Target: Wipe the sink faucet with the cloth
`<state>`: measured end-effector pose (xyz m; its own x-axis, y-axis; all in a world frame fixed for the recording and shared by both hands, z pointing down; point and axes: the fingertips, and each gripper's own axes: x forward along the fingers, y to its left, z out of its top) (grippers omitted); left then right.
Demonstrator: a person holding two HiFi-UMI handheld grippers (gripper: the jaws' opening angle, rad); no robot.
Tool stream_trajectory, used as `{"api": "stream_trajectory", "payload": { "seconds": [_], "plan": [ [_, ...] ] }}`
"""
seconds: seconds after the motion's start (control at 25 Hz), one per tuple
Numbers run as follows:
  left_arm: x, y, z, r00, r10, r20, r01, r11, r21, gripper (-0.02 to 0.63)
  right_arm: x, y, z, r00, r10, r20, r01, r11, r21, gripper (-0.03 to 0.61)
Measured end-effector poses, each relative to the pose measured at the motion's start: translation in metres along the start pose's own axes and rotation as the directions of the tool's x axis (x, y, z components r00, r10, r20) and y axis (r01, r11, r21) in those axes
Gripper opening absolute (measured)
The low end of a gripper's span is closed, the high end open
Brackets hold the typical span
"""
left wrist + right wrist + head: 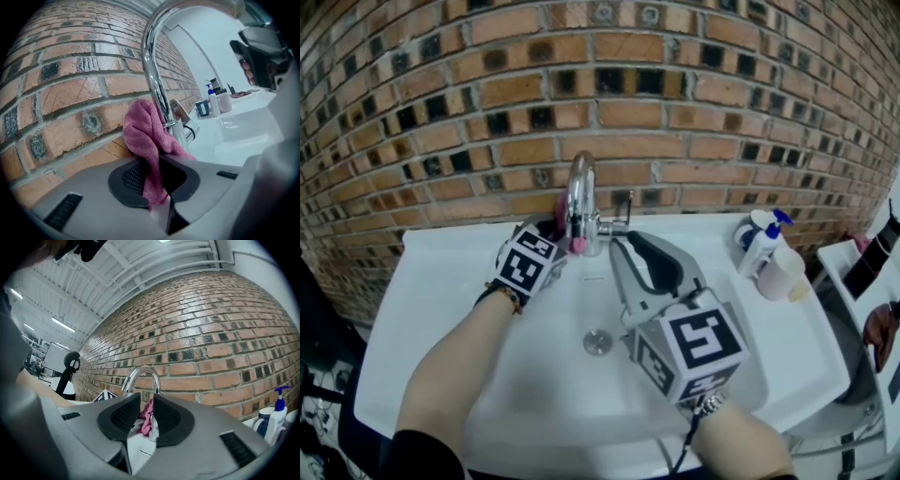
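Pink cloth: pinched between the pads of my left gripper. A fold is bunched past the tips and lies against the faucet, low on its stem.
Left gripper: jaws clamped on the cloth. In the head view its tips sit at about 9 o'clock of the faucet base, near the brick wall.
Right gripper: jaws a narrow gap apart with nothing in them. It hangs over the sink at 5 o'clock of the faucet, aimed at it but not touching it.
Step, as I judge it: rubbing the lower stem and base on the wall side.
How I'd do it: hold the pinch firm so the fold can't slip out. I'd press cloth, not plastic, onto the chrome, sweep round the stem from 9 towards 12 o'clock, then work up the arch to the spout.
Watch: the lever at 2 o'clock of the base; I reckon a knock there could start the water.
Right hand: I'd leave it parked where it is, out of the cloth's path.
Bottles: at 3 o'clock on the sink ledge, well apart from the work.
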<state>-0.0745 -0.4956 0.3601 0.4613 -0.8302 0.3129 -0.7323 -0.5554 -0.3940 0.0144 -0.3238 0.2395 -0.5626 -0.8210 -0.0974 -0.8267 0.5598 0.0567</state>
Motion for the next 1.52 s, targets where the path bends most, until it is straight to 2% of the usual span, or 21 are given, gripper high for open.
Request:
{"api": "stream_trajectory", "payload": {
  "seconds": [1.0, 1.16, 1.36, 1.52],
  "plan": [
    [-0.031, -0.051, -0.011, 0.998, -0.062, -0.028, 0.063, 0.997, 0.047, 0.052, 0.006, -0.011, -0.020, 0.998, -0.029, -0.048, 0.030, 0.999, 0.028, 0.100],
    [-0.042, -0.058, -0.006, 0.997, -0.080, -0.007, 0.080, 0.997, 0.008, 0.054, 0.006, -0.014, -0.021, 0.998, -0.033, -0.049, 0.035, 0.999, 0.025, 0.100],
    [-0.068, -0.062, -0.001, 0.996, -0.085, 0.038, 0.089, 0.991, -0.101, 0.054, 0.006, -0.016, -0.022, 0.998, -0.044, -0.047, 0.045, 0.999, 0.010, 0.100],
    [-0.094, -0.074, 0.000, 0.993, -0.095, 0.067, 0.105, 0.981, -0.164, 0.052, -0.003, -0.013, -0.025, 0.995, -0.051, -0.090, 0.049, 0.999, -0.017, 0.086]
  ]
}}
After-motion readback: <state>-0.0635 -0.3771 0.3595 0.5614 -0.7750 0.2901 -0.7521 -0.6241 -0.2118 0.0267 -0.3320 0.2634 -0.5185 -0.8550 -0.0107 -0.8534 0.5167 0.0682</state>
